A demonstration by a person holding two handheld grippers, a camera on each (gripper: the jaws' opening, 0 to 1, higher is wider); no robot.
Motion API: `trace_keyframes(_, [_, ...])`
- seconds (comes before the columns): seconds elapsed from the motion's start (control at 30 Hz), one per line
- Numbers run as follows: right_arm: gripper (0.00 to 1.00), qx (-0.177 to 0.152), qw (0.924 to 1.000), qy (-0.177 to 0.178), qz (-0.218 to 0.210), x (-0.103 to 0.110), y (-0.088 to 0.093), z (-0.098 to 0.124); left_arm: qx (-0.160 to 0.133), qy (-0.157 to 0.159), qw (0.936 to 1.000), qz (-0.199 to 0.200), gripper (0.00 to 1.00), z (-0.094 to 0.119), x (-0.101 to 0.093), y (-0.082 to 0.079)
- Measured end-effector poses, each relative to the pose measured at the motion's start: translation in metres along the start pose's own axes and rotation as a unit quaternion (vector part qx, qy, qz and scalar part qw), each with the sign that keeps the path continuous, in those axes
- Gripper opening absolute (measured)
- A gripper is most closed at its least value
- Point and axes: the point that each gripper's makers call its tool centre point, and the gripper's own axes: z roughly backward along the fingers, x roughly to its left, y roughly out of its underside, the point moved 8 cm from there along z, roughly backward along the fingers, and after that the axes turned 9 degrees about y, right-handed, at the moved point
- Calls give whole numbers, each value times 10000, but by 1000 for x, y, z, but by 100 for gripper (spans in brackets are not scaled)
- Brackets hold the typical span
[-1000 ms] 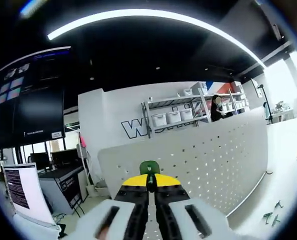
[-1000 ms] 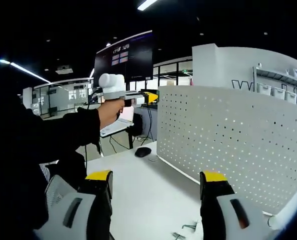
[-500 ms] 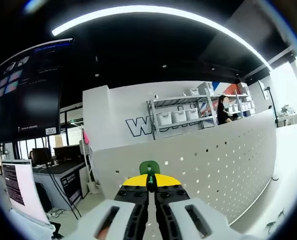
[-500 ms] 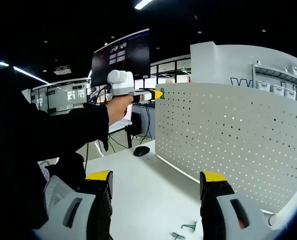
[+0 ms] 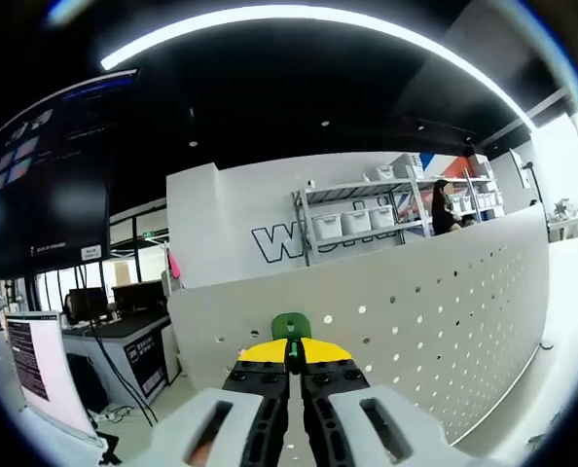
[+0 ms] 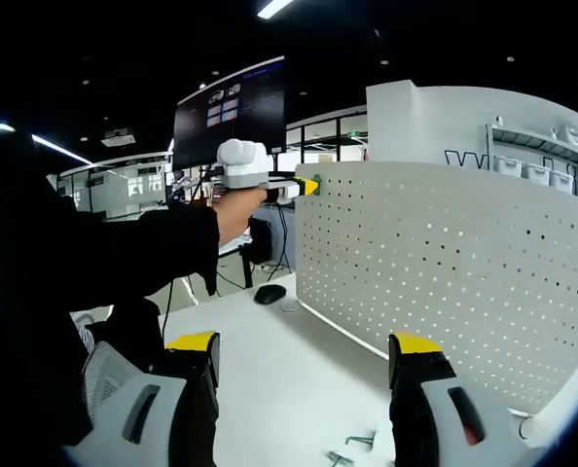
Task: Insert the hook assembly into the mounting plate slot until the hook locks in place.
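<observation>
Left tool (image 5: 290, 362): jaws closed together, pinching green hook assembly (image 5: 291, 325) at tips; held high at top corner of white perforated mounting plate (image 5: 435, 321), seen also from right gripper view (image 6: 309, 185). Right tool (image 6: 304, 375): jaws wide apart, nothing held, low over white bench (image 6: 289, 365). Small metal hooks (image 6: 352, 448) lay on bench near plate foot. Shelf rack (image 5: 367, 219) carried white bins. Wall lettering partly hidden, unreadable.
</observation>
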Motion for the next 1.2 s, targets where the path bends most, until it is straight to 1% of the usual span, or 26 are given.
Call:
trace_keyframes(0.37, [68, 22, 10000, -15, -6, -2, 1, -2, 53, -20, 9999, -89, 3, -3, -1, 3])
trace_keyframes(0.43, [68, 19, 10000, -17, -2, -3, 1, -3, 76, -26, 9995, -299, 3, -3, -2, 3])
trace_keyframes(0.47, [68, 22, 10000, -15, 2, -3, 1, -3, 102, -33, 9989, -466, 3, -3, -3, 3])
trace_keyframes(0.57, [68, 32, 10000, -8, -15, -4, 2, -3, 116, -29, 9986, -521, 3, -3, -4, 3])
trace_keyframes(0.7, [68, 37, 10000, -6, -26, -5, 3, -4, 144, -43, 9965, -820, 3, -4, -5, 3])
trace_keyframes(0.83, [68, 69, 10000, -27, -26, -4, 4, -5, 169, -82, 9928, -1181, 3, -5, -7, 3])
trace_keyframes(0.87, [68, 74, 10000, -32, -24, -4, 4, -5, 192, -74, 9919, -1250, 3, -5, -7, 4])
trace_keyframes(0.9, [68, 77, 10000, -37, -24, -4, 4, -6, 353, -109, 9908, -1303, 3, -6, -6, 9])
trace_keyframes(0.93, [68, 67, 10000, -37, -24, -4, 4, -6, 153, -77, 9915, -1288, 3, -6, -6, 7])
trace_keyframes(1.07, [68, 65, 10000, -23, -26, -4, 5, -5, 88, -73, 9924, -1225, 3, -5, -3, 9])
trace_keyframes(1.13, [67, 77, 10000, -11, -24, -5, 5, -5, -21, -33, 9957, -921, 4, -5, -2, 10])
trace_keyframes(1.17, [67, 72, 10000, -1, -33, -5, 5, -5, -95, 35, 9978, -662, 4, -4, -1, 10])
trace_keyframes(1.2, [67, 66, 10000, 9, -43, -6, 5, -4, -120, 73, 9986, -509, 4, -4, 0, 11])
